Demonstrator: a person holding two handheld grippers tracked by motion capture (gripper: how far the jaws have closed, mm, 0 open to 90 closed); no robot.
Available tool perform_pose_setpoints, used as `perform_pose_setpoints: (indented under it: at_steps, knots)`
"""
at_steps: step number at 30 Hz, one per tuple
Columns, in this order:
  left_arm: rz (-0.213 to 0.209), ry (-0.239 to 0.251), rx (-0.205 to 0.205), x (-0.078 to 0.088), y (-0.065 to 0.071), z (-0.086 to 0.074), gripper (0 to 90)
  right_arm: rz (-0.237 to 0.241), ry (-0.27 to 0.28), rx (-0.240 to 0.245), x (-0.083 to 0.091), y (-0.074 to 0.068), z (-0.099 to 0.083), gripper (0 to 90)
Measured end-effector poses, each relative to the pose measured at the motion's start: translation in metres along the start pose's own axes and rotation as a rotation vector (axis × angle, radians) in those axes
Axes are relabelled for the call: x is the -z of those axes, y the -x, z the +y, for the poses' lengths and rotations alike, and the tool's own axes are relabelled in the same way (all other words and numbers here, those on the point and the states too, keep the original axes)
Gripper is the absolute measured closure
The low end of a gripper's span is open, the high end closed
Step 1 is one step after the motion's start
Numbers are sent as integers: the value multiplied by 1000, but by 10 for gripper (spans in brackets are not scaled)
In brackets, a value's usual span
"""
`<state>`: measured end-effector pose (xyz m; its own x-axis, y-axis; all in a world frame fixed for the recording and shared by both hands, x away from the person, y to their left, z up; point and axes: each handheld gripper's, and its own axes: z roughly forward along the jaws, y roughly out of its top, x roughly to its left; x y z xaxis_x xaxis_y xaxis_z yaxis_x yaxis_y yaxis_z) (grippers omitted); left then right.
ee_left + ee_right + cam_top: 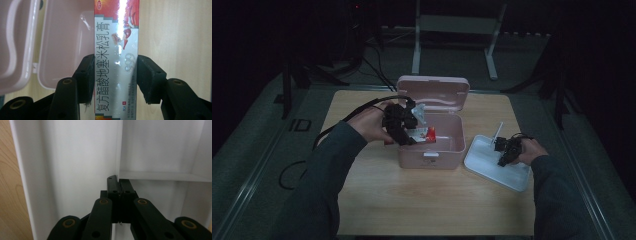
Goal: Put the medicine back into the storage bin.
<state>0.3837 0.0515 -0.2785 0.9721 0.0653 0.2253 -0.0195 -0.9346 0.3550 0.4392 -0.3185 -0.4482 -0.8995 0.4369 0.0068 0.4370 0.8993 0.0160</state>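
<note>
Left tongs (408, 122) grip a long ointment carton (116, 60) across its narrow width, above the open pink box (452, 145) on the tabletop (377, 200); the right tongs (119, 185) are closed, empty, inside the white tray (482, 162). The carton's long axis runs straight out along the tongs, and seen from above its far end points across the box toward the tray. Held near one end, the glossy carton could pivot or slip from the pads (86, 75), or catch the box rim.

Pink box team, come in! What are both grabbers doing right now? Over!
Left gripper clamped on the ointment carton over the open pink box. Right gripper shut on the white tray's divider. Nothing blocking.
</note>
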Motion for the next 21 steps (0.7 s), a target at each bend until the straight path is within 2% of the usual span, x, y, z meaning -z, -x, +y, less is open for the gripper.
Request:
perform_pose_setpoints:
  at_steps: [5,7,10,21]
  knots:
    - [-8,-1,-4,-6,-6,8,510,0,1,1,0,0,0,894]
    - [-30,14,-1,-8,-9,10,510,-1,2,1,0,0,0,894]
    - [-38,31,-2,-12,-12,13,510,1,1,2,0,0,0,893]
    - [-48,2,-17,-33,-13,22,510,1,1,2,0,0,0,893]
